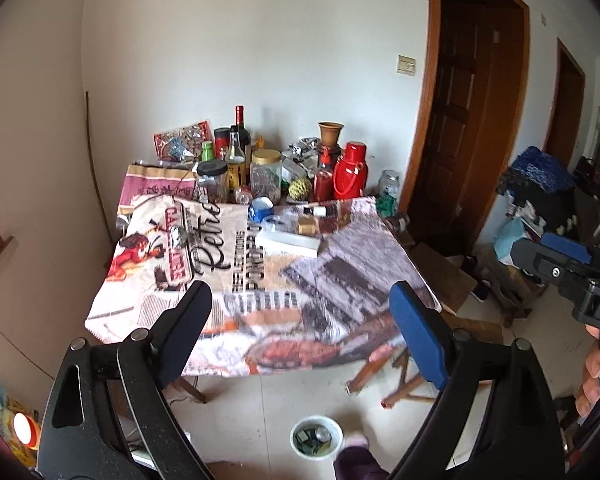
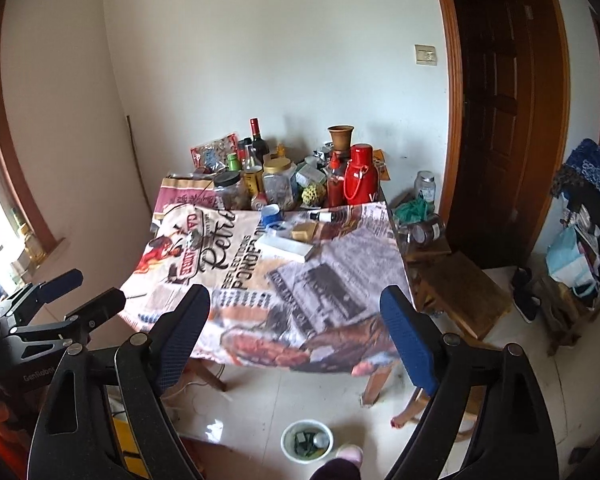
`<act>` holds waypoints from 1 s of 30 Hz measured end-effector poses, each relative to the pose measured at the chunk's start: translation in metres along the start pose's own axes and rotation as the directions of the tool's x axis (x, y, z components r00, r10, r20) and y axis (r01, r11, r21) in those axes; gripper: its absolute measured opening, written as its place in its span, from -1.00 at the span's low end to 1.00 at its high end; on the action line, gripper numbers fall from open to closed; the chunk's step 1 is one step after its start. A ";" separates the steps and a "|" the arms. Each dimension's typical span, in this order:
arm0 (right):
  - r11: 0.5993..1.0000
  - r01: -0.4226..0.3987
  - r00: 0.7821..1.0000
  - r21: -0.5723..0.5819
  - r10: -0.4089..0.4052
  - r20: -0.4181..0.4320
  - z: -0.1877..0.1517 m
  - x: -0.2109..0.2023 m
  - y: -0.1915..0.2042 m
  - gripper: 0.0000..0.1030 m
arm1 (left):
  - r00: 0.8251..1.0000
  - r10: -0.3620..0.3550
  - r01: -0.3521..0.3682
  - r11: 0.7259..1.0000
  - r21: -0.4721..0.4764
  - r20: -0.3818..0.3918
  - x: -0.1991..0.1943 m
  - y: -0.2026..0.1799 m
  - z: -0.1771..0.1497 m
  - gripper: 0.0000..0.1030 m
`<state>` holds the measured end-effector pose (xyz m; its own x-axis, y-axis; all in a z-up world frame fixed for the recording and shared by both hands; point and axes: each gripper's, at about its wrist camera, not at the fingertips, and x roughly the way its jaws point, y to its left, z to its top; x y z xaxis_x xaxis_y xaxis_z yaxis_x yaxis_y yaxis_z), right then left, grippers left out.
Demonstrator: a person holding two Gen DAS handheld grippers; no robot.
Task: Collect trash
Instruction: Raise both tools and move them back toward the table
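Observation:
A table under a printed cloth (image 1: pixel 260 276) stands against the wall; it also shows in the right wrist view (image 2: pixel 284 280). On it lie a white flat box (image 1: pixel 288 243), a gold box (image 1: pixel 308 225), a blue tape roll (image 1: pixel 260 207) and a small crumpled silvery scrap (image 1: pixel 177 235). A white bin (image 1: pixel 317 438) with trash inside stands on the floor in front; it also shows in the right wrist view (image 2: pixel 307 441). My left gripper (image 1: pixel 304 312) is open and empty, held above the table's near edge. My right gripper (image 2: pixel 296 312) is open and empty beside it.
Bottles, jars, a red thermos (image 1: pixel 350 176) and a clay vase (image 1: pixel 330 134) crowd the table's back. A wooden stool (image 2: pixel 456 292) and jars stand to the right by a dark door. Clutter fills the far right. A foot (image 2: pixel 348 454) is beside the bin.

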<state>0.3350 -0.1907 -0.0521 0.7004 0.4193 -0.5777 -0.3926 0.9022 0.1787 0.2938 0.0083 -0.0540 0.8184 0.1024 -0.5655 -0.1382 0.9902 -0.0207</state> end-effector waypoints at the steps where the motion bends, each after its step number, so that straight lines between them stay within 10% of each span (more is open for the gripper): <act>1: 1.000 -0.008 1.000 -0.007 0.008 -0.003 0.008 0.009 -0.008 0.65 | 1.000 0.012 -0.012 1.000 -0.004 0.003 0.011 -0.006 0.009 0.75; 21: 0.992 -0.110 0.991 -0.068 0.104 -0.090 0.102 0.131 -0.090 0.65 | 0.986 0.116 -0.131 0.983 -0.125 -0.121 0.179 -0.038 0.094 0.76; 30: 1.000 -0.021 0.989 -0.004 0.020 -0.144 0.113 0.193 -0.085 0.65 | 0.980 0.092 -0.103 0.993 -0.053 -0.176 0.258 -0.008 0.113 0.76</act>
<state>0.5706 -0.1749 -0.0887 0.5988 0.4185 -0.6829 -0.4101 0.8926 0.1875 0.5692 0.0375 -0.1071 0.6912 0.1748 -0.7012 -0.2512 0.9679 -0.0063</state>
